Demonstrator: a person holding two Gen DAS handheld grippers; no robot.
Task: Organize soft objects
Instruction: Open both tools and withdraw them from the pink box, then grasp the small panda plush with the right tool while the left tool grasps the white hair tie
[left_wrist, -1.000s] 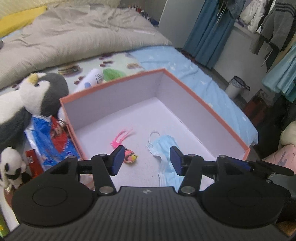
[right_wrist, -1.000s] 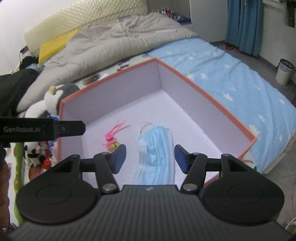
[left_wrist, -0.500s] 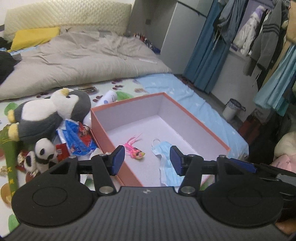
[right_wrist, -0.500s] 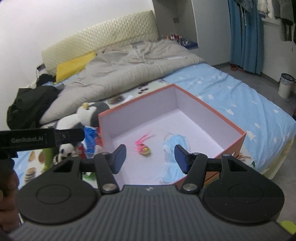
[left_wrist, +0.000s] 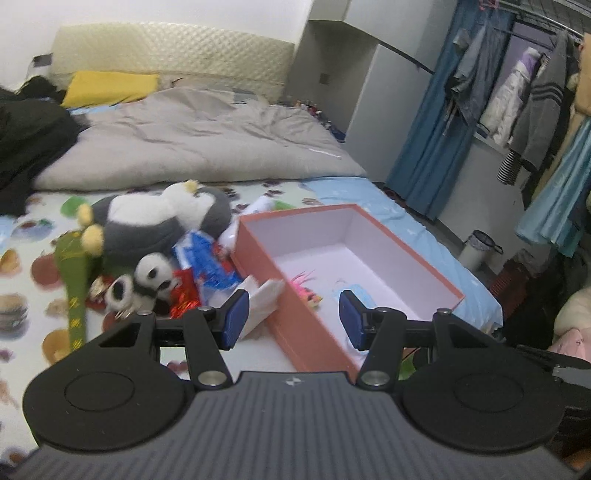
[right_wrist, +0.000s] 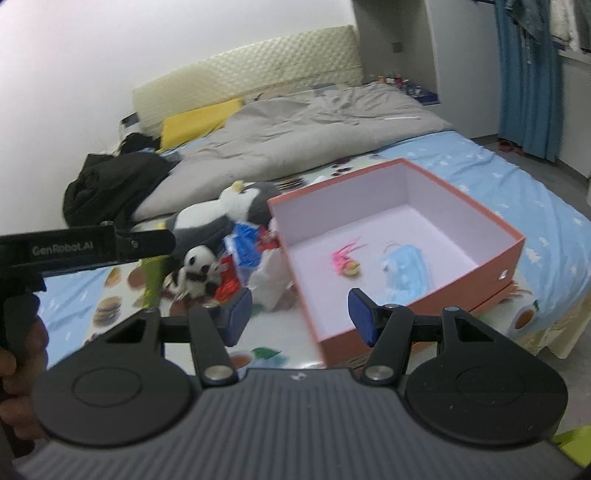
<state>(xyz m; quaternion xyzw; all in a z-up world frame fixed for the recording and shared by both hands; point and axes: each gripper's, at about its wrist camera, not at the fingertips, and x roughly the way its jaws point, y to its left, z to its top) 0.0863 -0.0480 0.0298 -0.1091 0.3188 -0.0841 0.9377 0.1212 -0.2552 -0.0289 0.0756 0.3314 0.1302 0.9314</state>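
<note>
Step in hand looks like the gap between picks: the orange box (right_wrist: 480, 275) on the bed (right_wrist: 517, 173) already holds a blue face mask (right_wrist: 406, 269) and a pink tasselled toy (right_wrist: 345, 258), while the penguin plush (left_wrist: 162, 225), small panda plush (left_wrist: 147, 282) and crinkly packets lie heaped just beside its left wall. Next move, by my reckoning, calls for swinging toward that heap and bracketing one plush. Left hand-held gripper (left_wrist: 293, 319) and right hand-held gripper (right_wrist: 301, 314) both hang above the near box edge, jaws moderately apart, holding and touching nothing.
</note>
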